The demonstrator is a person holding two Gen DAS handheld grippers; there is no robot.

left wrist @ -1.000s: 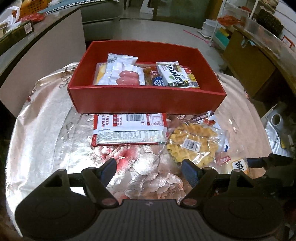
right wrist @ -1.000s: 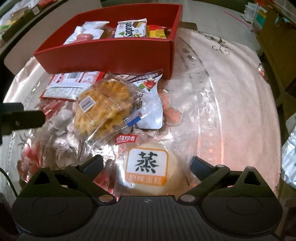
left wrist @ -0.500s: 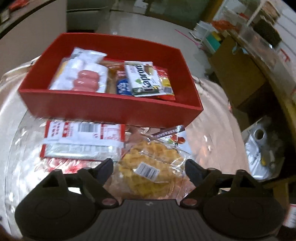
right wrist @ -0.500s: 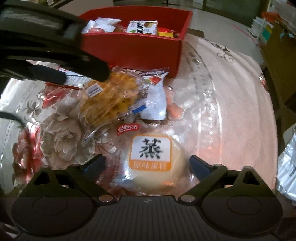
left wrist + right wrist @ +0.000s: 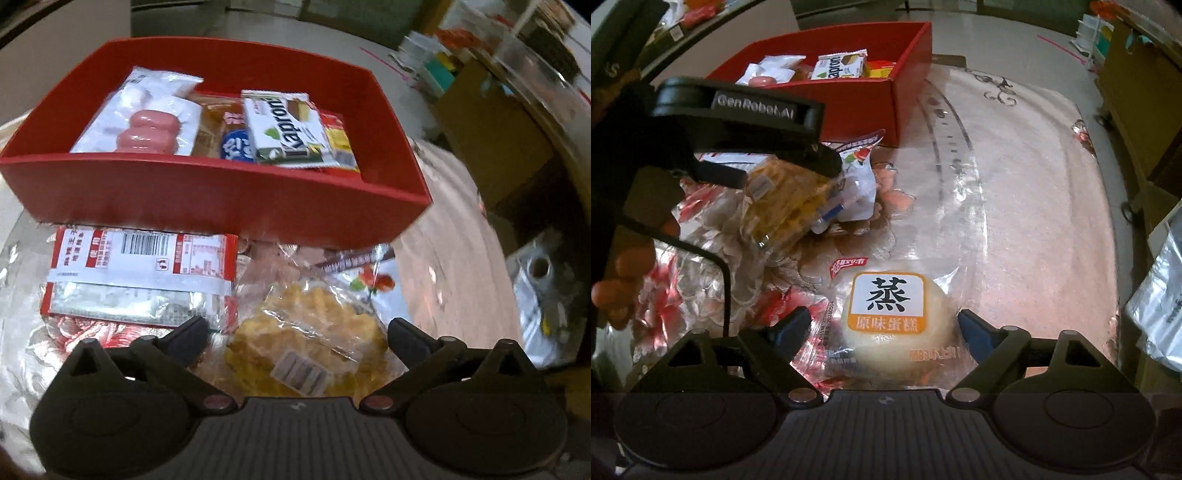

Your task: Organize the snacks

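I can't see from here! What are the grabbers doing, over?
Left gripper open around waffle bag. Right gripper open around steamed cake. Red box unobstructed.

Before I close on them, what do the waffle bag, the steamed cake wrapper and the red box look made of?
Waffle bag: thin clear plastic film, glossy; it crinkles and the waffles show through.
Steamed cake wrapper: clear glossy film too, probably plastic, with a printed label and glare on its folds.
Red box: matte, stiff, flat-walled with crisp edges; likely cardboard, though rigid plastic is possible.
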